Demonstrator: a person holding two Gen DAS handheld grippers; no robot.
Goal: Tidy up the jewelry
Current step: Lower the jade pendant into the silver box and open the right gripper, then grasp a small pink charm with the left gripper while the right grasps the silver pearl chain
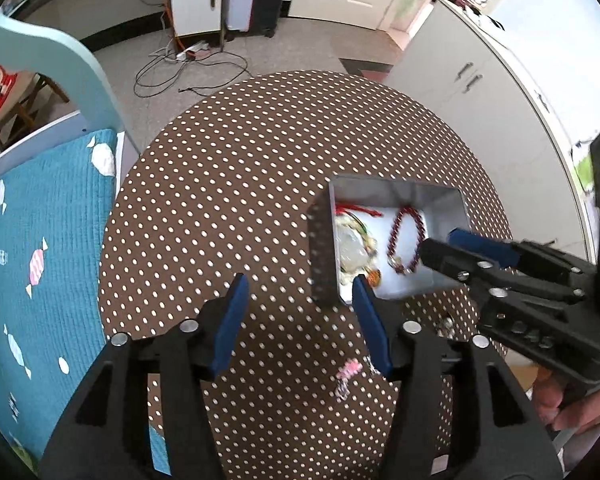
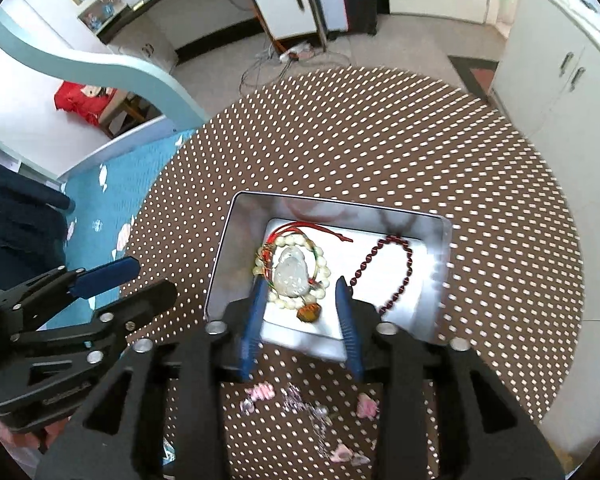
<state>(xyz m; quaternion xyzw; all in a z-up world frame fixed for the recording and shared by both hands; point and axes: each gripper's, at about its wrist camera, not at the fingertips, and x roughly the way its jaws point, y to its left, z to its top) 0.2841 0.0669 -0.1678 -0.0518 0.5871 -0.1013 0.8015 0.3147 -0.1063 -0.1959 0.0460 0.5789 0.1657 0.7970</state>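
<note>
Blurring pink jewelry behind right hand-held gripper.

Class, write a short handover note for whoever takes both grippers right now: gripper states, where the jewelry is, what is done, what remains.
Left gripper: open, empty, over the table beside the tin.
Right gripper: open, empty, over the tin.
Metal tin: holds the white bead bracelet with pale pendant and the dark red bead bracelet.
Done: those two pieces are stowed.
Left: pink and clear pieces lie on the dotted tablecloth in front of the tin.
</note>
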